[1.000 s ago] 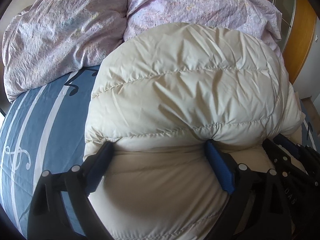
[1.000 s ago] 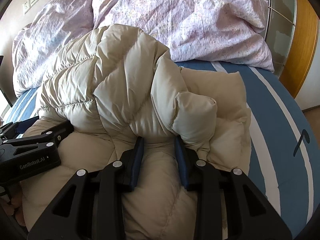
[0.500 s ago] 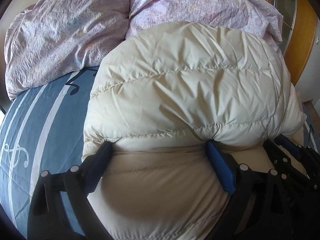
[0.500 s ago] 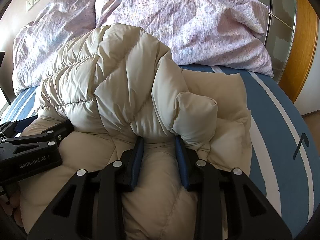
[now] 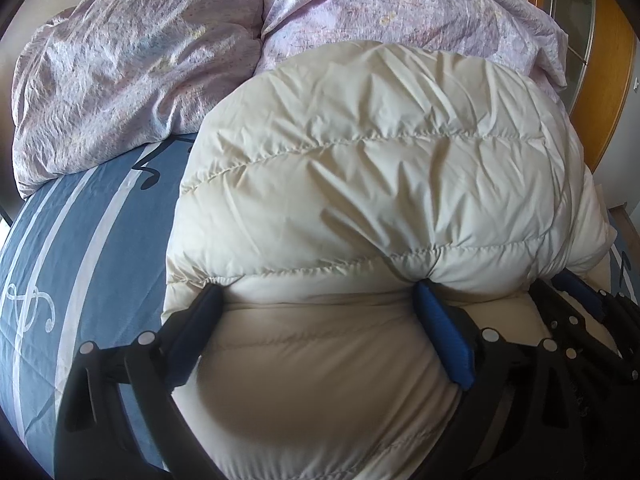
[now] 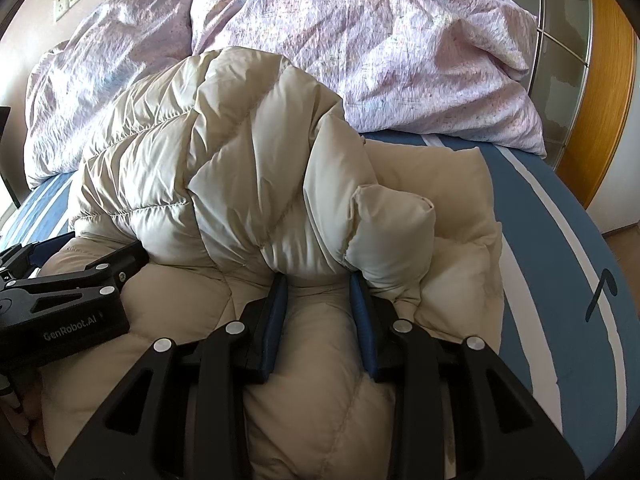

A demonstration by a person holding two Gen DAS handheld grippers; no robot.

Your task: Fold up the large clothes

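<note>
Left hand-held gripper (image 5: 316,300) and right hand-held gripper (image 6: 318,280): both clenched on folds of cream down jacket (image 5: 380,184), unchanged from before. Jacket bunched on blue striped bed (image 5: 80,240); lilac duvet (image 6: 400,60) at 12 o'clock.

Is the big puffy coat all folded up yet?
Not yet. The cream puffy coat is already doubled over on the blue bed sheet. The right hand-held gripper and the left hand-held gripper each pinch its bunched edge. It is bulging and uneven, so flattening and tidying remain.
</note>
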